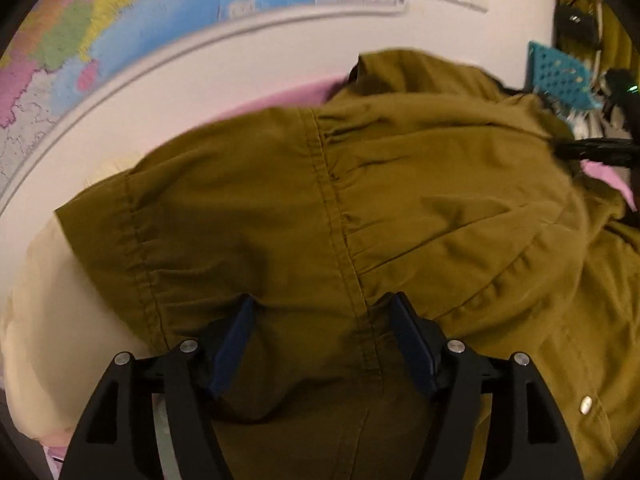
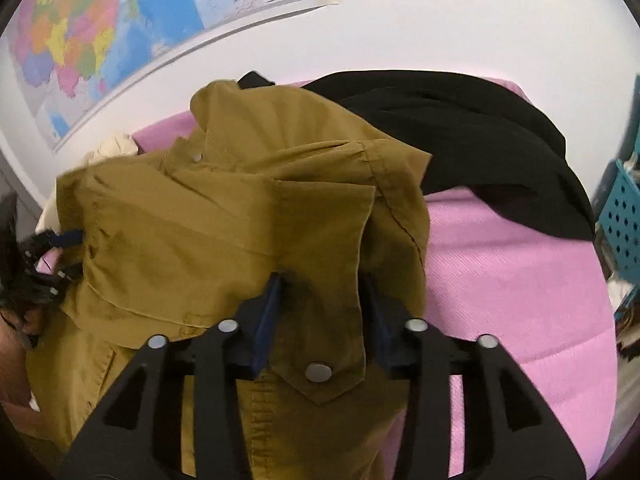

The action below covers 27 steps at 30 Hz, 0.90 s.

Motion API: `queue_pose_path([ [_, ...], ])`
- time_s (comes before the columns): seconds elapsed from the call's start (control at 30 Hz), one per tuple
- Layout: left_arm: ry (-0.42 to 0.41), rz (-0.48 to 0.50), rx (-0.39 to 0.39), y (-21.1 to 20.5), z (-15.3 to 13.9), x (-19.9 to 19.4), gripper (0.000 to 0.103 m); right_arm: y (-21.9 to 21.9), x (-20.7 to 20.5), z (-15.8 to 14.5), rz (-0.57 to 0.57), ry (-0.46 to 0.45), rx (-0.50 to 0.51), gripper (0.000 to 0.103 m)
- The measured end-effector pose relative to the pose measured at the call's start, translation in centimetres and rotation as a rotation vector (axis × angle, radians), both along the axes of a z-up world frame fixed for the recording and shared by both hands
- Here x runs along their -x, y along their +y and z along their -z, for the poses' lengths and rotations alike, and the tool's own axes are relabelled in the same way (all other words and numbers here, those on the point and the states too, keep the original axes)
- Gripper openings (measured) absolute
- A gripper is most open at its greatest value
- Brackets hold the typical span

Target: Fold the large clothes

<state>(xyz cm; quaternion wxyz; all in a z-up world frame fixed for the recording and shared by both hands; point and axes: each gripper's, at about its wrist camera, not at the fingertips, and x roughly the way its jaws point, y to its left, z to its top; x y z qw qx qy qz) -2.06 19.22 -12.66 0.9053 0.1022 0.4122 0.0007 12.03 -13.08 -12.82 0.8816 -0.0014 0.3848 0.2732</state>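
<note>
An olive-green jacket (image 1: 400,208) lies crumpled on a pink sheet (image 2: 520,280). In the left wrist view my left gripper (image 1: 324,314) stands open low over a stitched seam of the jacket. Cloth lies loose between its blue pads (image 1: 236,340). In the right wrist view my right gripper (image 2: 322,292) straddles a pocket flap (image 2: 320,344) that has a metal snap. The flap lies flat between the jaws, unpinched, so this gripper is open. The left gripper (image 2: 52,256) also shows at the jacket's left edge in the right wrist view.
A black garment (image 2: 460,140) lies on the sheet behind the jacket. Beside the jacket on the left is a cream cloth (image 1: 48,300). A teal perforated basket (image 2: 624,220) stands at the right edge. A map (image 2: 100,28) hangs on the white wall behind.
</note>
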Motion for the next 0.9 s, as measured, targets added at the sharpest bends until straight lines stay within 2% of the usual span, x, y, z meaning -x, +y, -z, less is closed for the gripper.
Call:
queue_pose_path([
  [0.1, 0.011, -0.031, 0.007, -0.3, -0.6, -0.1, 0.068, -0.6, 1.8, -2.1, 0.019, -0.078, -0.042, 0.048],
  [0.23, -0.045, -0.004, 0.066, -0.3, -2.5, 1.4, 0.068, 1.7, 5.2, -4.4, -0.116, -0.180, -0.075, 0.051],
  [0.33, -0.055, 0.011, 0.046, -0.9, -2.6, 1.6, 0.069, 4.2, 5.1, -3.7, -0.213, -0.146, -0.065, 0.049],
  [0.37, -0.040, 0.004, 0.031, -1.0, -2.2, 1.4, 0.069, 5.1, 4.4, -2.8, -0.218, -0.125, -0.029, 0.049],
  [0.47, 0.013, -0.047, 0.019, -0.6, -0.3, -0.3, 0.070, 6.2, 1.7, -0.2, -0.189, -0.044, 0.017, 0.048],
  [0.53, -0.005, -0.046, 0.016, -0.7, -0.4, -0.1, 0.070, 5.7, 0.7, 0.5, -0.166, -0.004, -0.008, 0.044],
  [0.57, -0.017, -0.052, 0.019, -0.7, -0.9, 0.4, 0.070, 5.3, 0.8, 0.3, -0.164, -0.001, -0.033, 0.045],
  [0.67, -0.071, -0.050, 0.052, 0.0, -2.6, 2.7, 0.070, 2.9, 2.9, -1.9, -0.135, -0.075, -0.093, 0.067],
  [0.73, -0.105, -0.052, 0.074, 0.6, -3.6, 4.4, 0.077, 1.0, 4.0, -2.9, -0.125, -0.094, -0.135, 0.067],
  [0.83, -0.130, -0.083, 0.082, 1.7, -4.2, 6.8, 0.078, -1.7, 4.3, -3.5, -0.052, -0.106, -0.160, 0.067],
  [0.9, -0.125, -0.102, 0.089, 2.2, -4.0, 7.6, 0.078, -2.3, 3.6, -2.9, -0.057, -0.063, -0.188, 0.067],
])
